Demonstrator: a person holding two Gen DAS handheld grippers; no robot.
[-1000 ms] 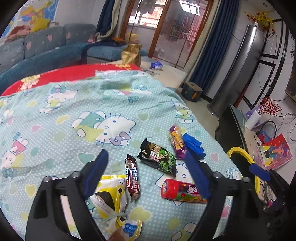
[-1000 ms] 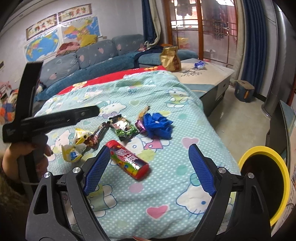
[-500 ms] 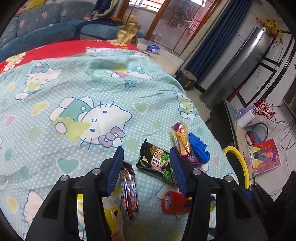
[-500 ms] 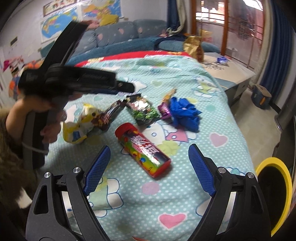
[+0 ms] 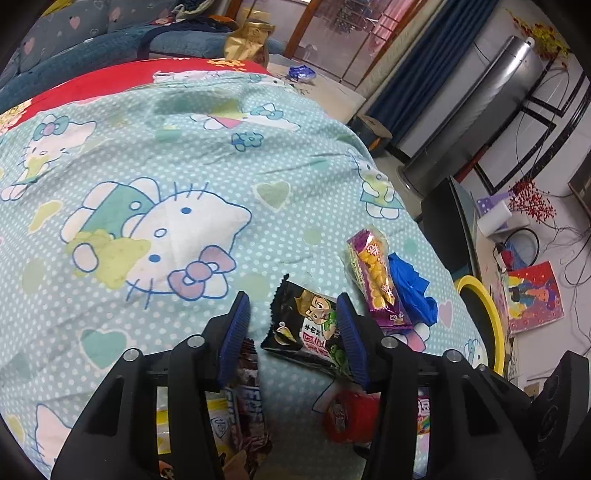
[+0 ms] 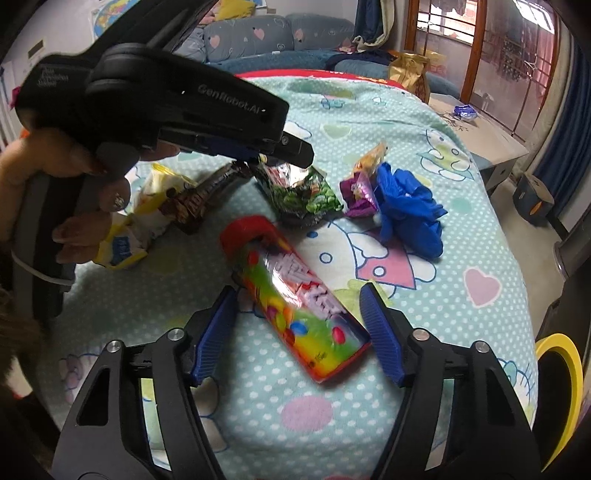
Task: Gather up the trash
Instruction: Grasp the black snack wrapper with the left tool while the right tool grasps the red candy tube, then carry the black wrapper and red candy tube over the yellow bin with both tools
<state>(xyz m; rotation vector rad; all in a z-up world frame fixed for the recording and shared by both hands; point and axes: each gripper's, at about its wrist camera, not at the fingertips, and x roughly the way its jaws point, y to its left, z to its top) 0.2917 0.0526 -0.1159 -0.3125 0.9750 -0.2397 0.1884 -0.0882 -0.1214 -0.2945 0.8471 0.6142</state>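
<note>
I noted the bed cover (image 5: 155, 155), pale blue with cartoon cats, spread under everything, with a sofa (image 6: 280, 33) behind it and a yellow-rimmed bin (image 6: 561, 373) standing off the bed's right edge. My left gripper (image 5: 291, 325) reached over the litter, its jaws closing astride the black snack packet (image 5: 306, 332); the right pad overlapped the packet's edge, but I could not tell whether it pressed. Its body, seen from the right wrist, blocked part of the brown bar wrapper (image 6: 199, 195) and the yellow-and-white bag (image 6: 155, 199). My right gripper (image 6: 299, 325) was closing with the red-capped candy tube (image 6: 295, 299) lying slantwise between the jaws, both pads clear of it. Beside these lay a crumpled blue glove (image 6: 410, 206) touching a purple snack packet (image 5: 376, 280).
</note>
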